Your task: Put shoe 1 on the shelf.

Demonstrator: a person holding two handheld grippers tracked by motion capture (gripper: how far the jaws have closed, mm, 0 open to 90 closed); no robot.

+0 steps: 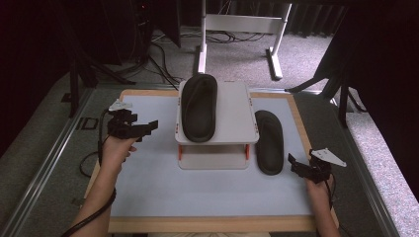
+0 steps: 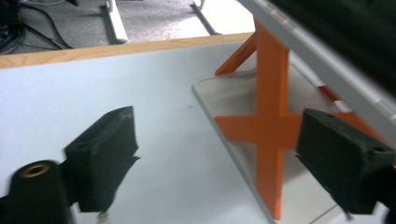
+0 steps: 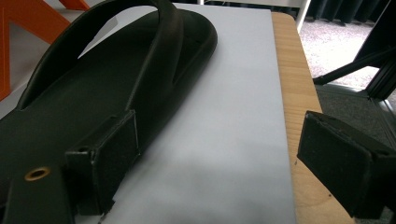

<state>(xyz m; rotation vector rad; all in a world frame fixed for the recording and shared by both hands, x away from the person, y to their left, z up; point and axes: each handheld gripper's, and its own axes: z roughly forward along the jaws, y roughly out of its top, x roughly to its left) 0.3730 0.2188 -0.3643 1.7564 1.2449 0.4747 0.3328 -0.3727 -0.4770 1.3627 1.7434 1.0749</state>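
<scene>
Here we are at the table (image 1: 148, 192), and the white rack (image 1: 232, 113) with its orange legs is the landmark, standing at the middle of the pale blue mat. 1 black slipper (image 1: 198, 106) lies flat on the rack's top shelf, on its left half, toe pointing away from the person. The other black slipper (image 1: 270, 140) lies on the mat just beside the rack's right edge, lined up the same way. The right gripper (image 1: 296, 165) hovers to the right of the rack, just by the near end of that second slipper, jaws spread wide and holding nothing; in the right gripper view the slipper's heel sits right at the left jaw while the right jaw hangs over the table's wooden edge. Over to the left of the rack, the left gripper (image 1: 148, 126) is held up in the person's left hand (image 1: 116, 150), pointing toward the rack, a little apart from it, jaws wide apart and empty too. In the left gripper view, the rack's orange cross brace (image 2: 271, 126) and its base plate show between the jaws.
</scene>
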